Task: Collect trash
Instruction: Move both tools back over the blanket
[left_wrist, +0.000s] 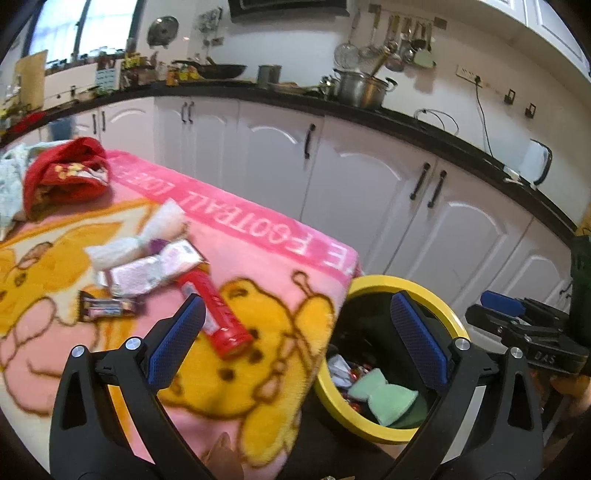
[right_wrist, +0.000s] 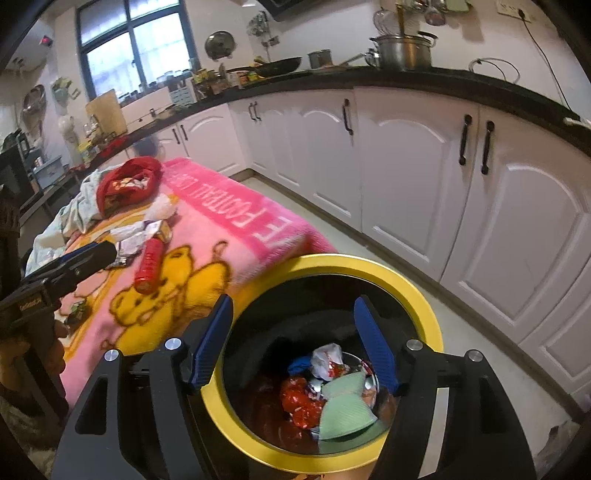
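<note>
While the round black bin with the yellow rim (right_wrist: 413, 288) already holds a pale green sponge-like pad (right_wrist: 345, 410), crumpled red foil (right_wrist: 299, 402) and a white wrapper (right_wrist: 327, 360), the collecting looks only partly done. Beside the bin, on the pink fleece blanket with yellow bears (left_wrist: 258, 373), several pieces remain: a red cylindrical tube (left_wrist: 214, 314) nearest the bin, then a silvery flat packet (left_wrist: 155, 269), a dark candy-bar wrapper (left_wrist: 107, 308) and crumpled white tissue (left_wrist: 147, 236) farther from it.

The right gripper (right_wrist: 291, 345) hangs over the bin mouth, its blue pads wide apart and holding nothing. The left gripper (left_wrist: 295, 336) is likewise spread wide and empty, straddling the blanket's edge next to the bin, near the tube.

Farthest from the bin lies a bunched red cloth (left_wrist: 66, 173), probably not trash. Nothing appears to block the reach to the tube, though the soft blanket may make thin wrappers awkward to pinch.
</note>
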